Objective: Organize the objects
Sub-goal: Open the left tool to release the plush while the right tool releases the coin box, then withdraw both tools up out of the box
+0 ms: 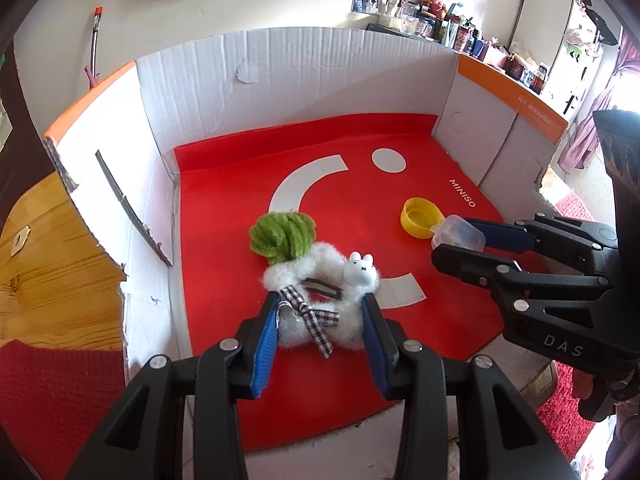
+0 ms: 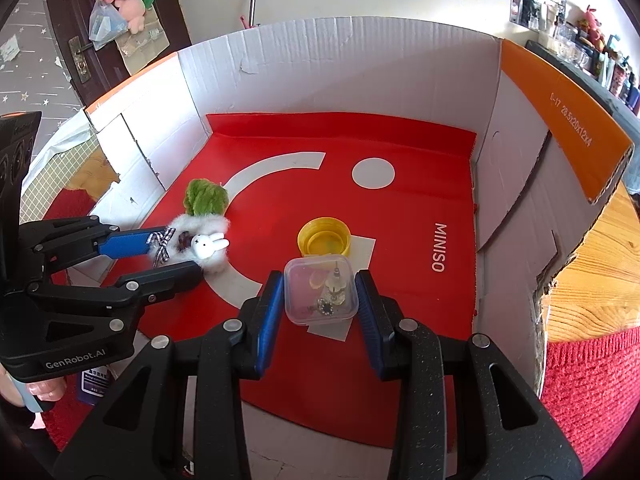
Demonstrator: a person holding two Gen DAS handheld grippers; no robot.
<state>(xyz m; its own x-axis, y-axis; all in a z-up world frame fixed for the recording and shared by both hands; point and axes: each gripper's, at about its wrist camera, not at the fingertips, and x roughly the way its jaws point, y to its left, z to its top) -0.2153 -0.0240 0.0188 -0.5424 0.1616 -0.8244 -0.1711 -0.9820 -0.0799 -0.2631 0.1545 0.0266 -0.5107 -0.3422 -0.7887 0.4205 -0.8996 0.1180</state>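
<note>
A small clear box (image 2: 321,294) holding trinkets is sitting at the lower centre of the right wrist view, on the red mat (image 2: 400,216), with the right tongs (image 2: 318,308) closing their blue pads against its 2 side walls; the jaws are standing nearly as narrow as they go, so the box appears gripped. Just above it in that frame a yellow cap (image 2: 324,237) is lying open side up, near but apart. At centre left, a white fluffy hair tie (image 1: 316,300) carrying a rabbit charm (image 1: 359,267), a checked bow (image 1: 312,316) and a green yarn knot (image 1: 282,236) is lying between the pads of the left tongs (image 1: 320,332). These jaws are standing partly apart and bracketing the fluff; whether they are pressing it cannot be told. Everything is resting inside a white cardboard box (image 1: 304,72) with orange flaps.

Risk, as a judgement: the smooth box walls could be slipping from the pads if tilted, spilling the trinkets; the soft fluff could be compressing and escaping a light grip.
</note>
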